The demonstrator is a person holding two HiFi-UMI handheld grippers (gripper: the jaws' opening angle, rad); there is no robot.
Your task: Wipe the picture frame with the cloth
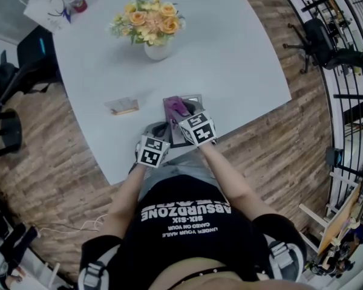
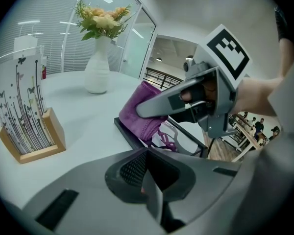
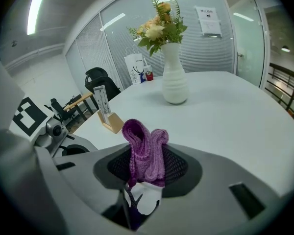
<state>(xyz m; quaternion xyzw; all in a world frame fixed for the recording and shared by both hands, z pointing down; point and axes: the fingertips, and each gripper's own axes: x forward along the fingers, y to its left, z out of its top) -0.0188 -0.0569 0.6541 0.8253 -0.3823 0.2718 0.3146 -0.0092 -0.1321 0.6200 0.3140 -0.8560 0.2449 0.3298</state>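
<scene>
Person: black shirt (image 1: pixel 184 222) fills the bottom of the head view, and both forearms reach forward over the near edge of the tabletop (image 1: pixel 242 59).
Left gripper (image 2: pixel 148 177): jaws pressed together, with nothing seen between them. It sits at the near edge, just beside the near left corner of the picture frame (image 2: pixel 130 131). Whether it touches the tabletop cannot be told.
Right gripper (image 2: pixel 149 107): jaws clamped on the purple cloth (image 3: pixel 146 153). The cloth bunches up in a fold past the jaw tips, and its lower side rests on the frame.
Picture frame: lies flat just inside the near edge, in front of the person. It has a dark border, and its white picture with a purple design shows under the cloth.
Near edge: runs slantwise across the head view, with brown wood floor (image 1: pixel 272 156) right below it.
Open room, right: bare tabletop from the frame to the right corner.
Open room, ahead: a clear stretch between the frame and the white vase of flowers (image 1: pixel 152 29), which stands well apart.
Left of frame: a wooden card holder (image 1: pixel 123 106), near the frame but not touching it.
Far left corner: a white paper bag (image 1: pixel 45 5) and a cup (image 1: pixel 77 0).
Around the tabletop: dark chairs (image 1: pixel 323 44) stand at the right and at the left.
</scene>
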